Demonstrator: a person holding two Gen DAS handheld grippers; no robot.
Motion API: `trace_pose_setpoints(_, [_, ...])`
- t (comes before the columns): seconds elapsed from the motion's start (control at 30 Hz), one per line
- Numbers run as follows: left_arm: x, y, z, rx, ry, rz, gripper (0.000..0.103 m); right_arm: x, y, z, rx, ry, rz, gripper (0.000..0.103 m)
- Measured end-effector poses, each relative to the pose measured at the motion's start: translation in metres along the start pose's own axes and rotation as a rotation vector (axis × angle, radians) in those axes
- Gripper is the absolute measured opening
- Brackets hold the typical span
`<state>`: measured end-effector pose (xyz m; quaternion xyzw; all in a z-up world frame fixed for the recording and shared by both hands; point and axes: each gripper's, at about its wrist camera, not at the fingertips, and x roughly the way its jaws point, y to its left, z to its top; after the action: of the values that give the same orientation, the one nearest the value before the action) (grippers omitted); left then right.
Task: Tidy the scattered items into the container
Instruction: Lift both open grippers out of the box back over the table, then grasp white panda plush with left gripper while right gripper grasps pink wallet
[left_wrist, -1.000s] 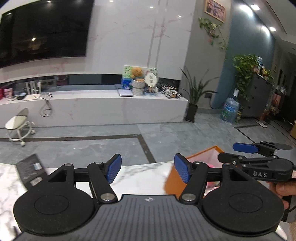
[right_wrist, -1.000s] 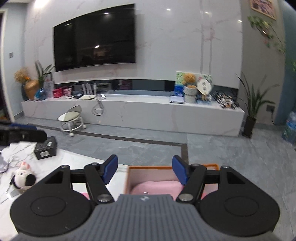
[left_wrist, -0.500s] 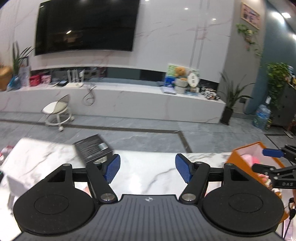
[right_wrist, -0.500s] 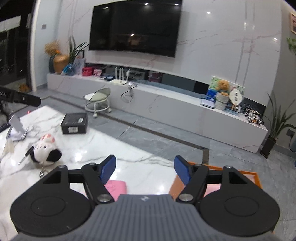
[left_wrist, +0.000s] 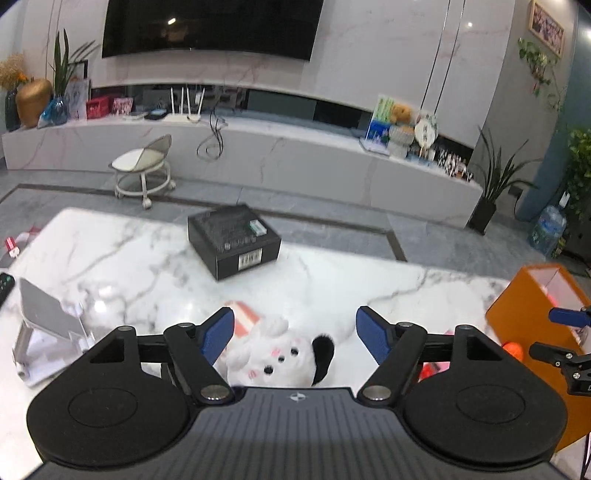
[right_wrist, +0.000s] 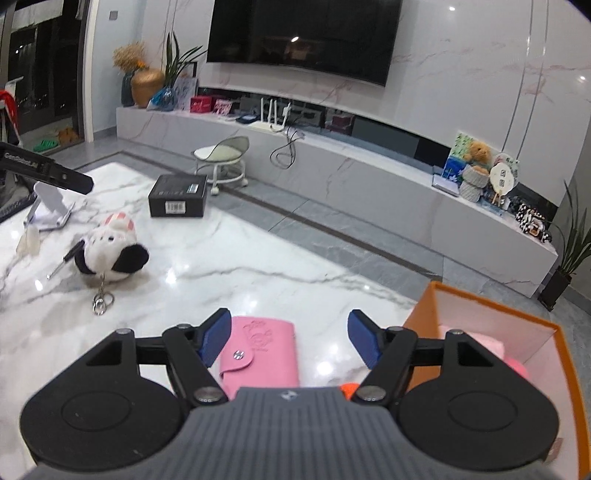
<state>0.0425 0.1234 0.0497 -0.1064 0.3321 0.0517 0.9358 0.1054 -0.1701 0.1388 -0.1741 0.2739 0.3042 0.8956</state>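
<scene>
Scattered items are being gathered toward the orange container (right_wrist: 480, 314), with most still lying out on the marble table (right_wrist: 258, 273).

Something soft and pink is already sitting inside the smooth, rigid-walled box at the table's right end, so the job is judged only begun. The left gripper (left_wrist: 295, 334) is being held wide open and empty over the fluffy white plush toy (left_wrist: 273, 360), whose metal keyring (right_wrist: 100, 301) is trailing loose. The right gripper (right_wrist: 290, 341) is likewise spread and empty above the pink snap-button wallet (right_wrist: 264, 350), just beside the box. A glossy black carton (left_wrist: 232, 242) and a folding metal stand (left_wrist: 48, 321) are still waiting.
</scene>
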Motion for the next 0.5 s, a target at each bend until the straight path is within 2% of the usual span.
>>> trace_pose_setpoints(0.2, [0.02,0.001,-0.014,0.007,0.047,0.023,0.087,0.02,0.003,-0.009,0.018,0.043,0.021,0.073])
trace_pose_setpoints(0.33, [0.039,0.004,-0.024,0.007,0.091,0.05,0.087,0.034,0.004,-0.012,0.045,0.059,0.028,0.079])
trace_pose_setpoints(0.5, [0.056,0.005,-0.032,0.022,0.109,0.091,0.089,0.054,0.006,-0.02,0.065,0.097,0.034,0.079])
